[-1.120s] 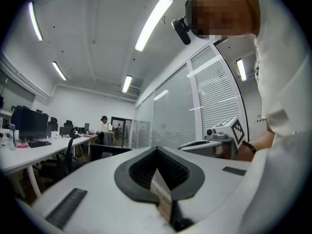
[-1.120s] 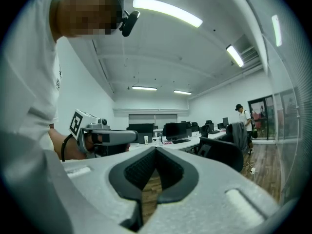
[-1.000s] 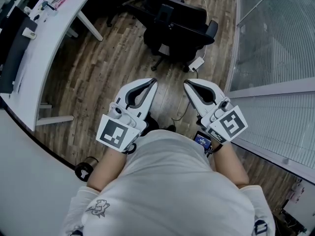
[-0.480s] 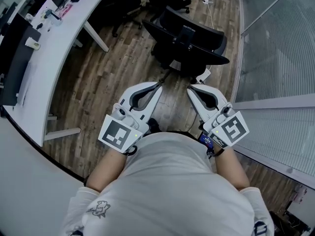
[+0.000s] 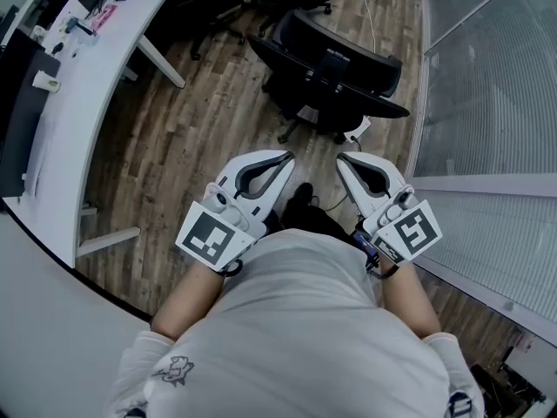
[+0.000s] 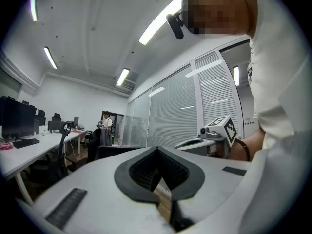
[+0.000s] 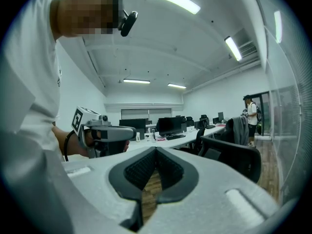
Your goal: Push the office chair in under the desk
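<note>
Grippers clenched, empty: left gripper (image 5: 284, 157), right gripper (image 5: 345, 158), side by side, pointing at chair (image 5: 335, 68) just ahead, not touching. Backrest crosswise to both tips, probably nearer right gripper. Desk (image 5: 87, 103) well apart, left of chair; direct push leftward

desk (image 5: 87, 103) cropped (left edge), chair (image 5: 341, 84) base half-hidden

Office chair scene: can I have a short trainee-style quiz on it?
1. In the head view, on which side of the office chair is the desk? A left, B right, C not in view.
2. Fill in: the jaws of the left hand-held gripper and the right hand-held gripper are ___.
3. True or false: a hand-held gripper is clamped on the chair.
Key: 1 A; 2 shut; 3 false.
</note>
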The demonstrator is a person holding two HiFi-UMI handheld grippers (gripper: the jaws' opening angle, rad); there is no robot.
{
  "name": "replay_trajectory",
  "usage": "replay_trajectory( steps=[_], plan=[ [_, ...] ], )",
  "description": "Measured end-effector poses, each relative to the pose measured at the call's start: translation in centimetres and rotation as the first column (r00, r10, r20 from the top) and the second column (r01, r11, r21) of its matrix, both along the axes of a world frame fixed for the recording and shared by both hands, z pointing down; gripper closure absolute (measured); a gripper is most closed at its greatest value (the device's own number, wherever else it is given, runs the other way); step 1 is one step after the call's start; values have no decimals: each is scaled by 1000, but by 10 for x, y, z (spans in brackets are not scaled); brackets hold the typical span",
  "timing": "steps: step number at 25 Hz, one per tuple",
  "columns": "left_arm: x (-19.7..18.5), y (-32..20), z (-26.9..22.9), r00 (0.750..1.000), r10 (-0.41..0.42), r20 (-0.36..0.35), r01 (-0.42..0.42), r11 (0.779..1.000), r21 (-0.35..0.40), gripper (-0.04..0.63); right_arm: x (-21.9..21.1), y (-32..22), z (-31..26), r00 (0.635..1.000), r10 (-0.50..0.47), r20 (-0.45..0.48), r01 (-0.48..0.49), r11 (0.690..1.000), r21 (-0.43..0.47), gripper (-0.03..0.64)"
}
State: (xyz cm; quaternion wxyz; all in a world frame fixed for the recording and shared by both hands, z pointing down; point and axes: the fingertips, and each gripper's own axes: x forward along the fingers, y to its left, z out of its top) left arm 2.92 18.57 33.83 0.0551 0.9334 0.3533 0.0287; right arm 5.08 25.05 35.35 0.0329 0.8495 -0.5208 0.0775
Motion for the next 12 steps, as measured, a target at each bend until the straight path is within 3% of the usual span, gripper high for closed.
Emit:
replay_trajectory(
  steps=[12],
  plan=[
    [106,22,4,1000,2,4,-3,1000,19,597,112,35,8,1000,17,13,-17,1000,10,614]
  ],
)
